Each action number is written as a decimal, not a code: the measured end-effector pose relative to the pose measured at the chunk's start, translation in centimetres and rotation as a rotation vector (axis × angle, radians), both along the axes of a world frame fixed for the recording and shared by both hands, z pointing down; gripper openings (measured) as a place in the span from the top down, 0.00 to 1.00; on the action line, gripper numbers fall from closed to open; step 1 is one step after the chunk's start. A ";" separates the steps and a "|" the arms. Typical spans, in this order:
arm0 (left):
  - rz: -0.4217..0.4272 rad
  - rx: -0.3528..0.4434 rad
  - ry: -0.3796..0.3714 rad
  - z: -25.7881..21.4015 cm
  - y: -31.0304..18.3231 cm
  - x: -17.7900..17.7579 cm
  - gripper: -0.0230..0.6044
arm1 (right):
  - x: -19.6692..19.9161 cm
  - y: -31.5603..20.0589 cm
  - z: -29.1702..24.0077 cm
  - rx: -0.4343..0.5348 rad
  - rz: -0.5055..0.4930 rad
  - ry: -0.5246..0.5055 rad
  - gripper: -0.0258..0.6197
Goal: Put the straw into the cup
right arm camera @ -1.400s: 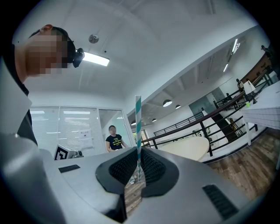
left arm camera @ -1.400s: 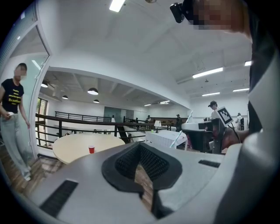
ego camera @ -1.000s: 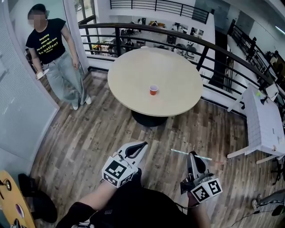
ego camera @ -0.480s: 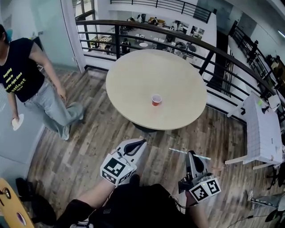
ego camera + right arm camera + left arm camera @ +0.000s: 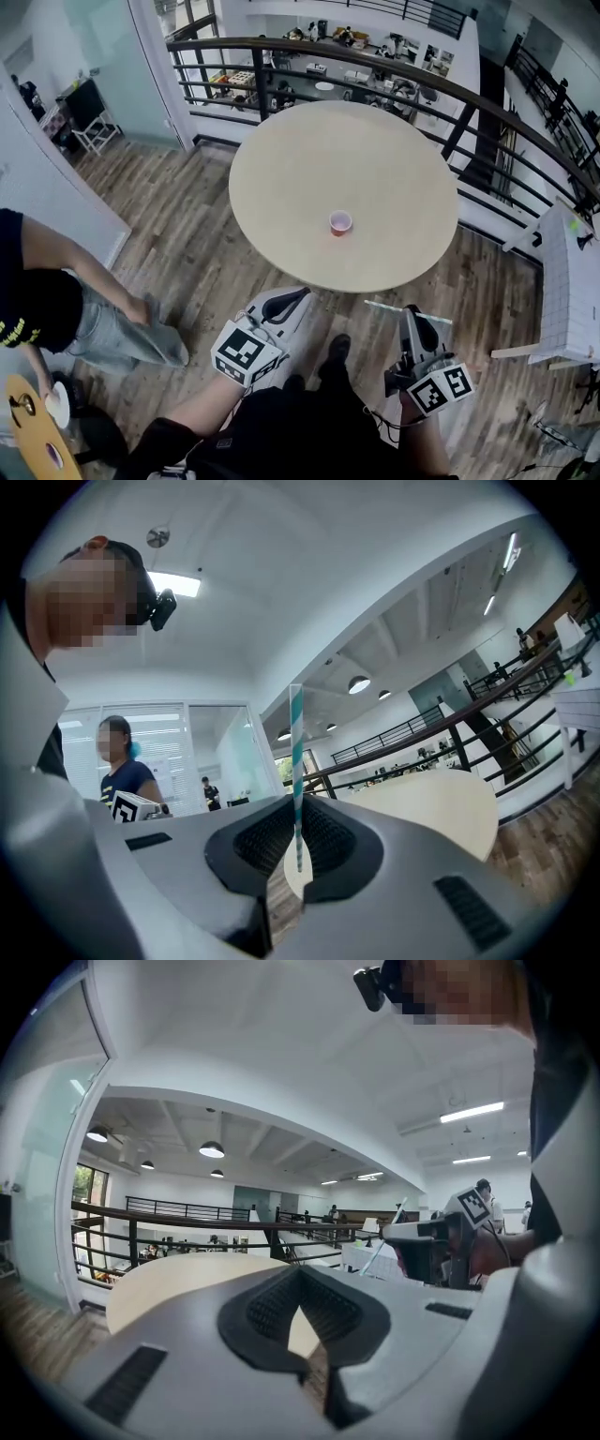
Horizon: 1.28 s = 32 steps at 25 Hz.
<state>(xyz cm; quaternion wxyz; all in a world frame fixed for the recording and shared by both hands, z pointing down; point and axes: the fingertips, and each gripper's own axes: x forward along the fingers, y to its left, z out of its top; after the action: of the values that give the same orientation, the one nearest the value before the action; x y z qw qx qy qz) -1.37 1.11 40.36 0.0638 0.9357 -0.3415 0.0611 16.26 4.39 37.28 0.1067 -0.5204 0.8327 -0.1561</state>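
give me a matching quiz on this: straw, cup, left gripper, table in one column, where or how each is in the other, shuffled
1 straw
2 red cup
3 left gripper
4 round table

A stands on the table top
B jaws together, nothing between them
C beside the black railing
D clamped in the right gripper

Pairs: 1-D, 2-A, 3-B, 4-C

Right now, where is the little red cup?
In the head view, the cup stands alone on the round table, about midway from left to right and a bit nearer the person's edge than the railing side.
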 end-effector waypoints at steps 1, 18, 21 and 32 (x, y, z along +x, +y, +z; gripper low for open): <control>-0.008 -0.002 0.001 0.0 -0.8 0.5 0.96 | 0.5 -1.0 0.0 0.002 -0.010 -0.004 0.90; -0.138 -0.032 -0.011 0.1 -13.1 7.3 0.96 | 7.7 -15.6 -0.4 -0.016 -0.133 -0.021 0.90; -0.138 -0.036 -0.011 0.7 -14.3 7.3 0.96 | 7.1 -16.8 0.0 -0.030 -0.145 -0.017 0.90; -0.088 -0.028 0.009 1.5 -20.5 5.9 0.96 | 4.0 -22.5 2.4 -0.106 -0.111 -0.026 0.90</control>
<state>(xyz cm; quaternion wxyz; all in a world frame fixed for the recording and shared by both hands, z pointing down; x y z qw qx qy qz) 4.54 -19.39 41.90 0.0809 0.9190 -0.3814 0.0589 20.26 -18.13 39.71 0.0808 -0.4762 0.8495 -0.2124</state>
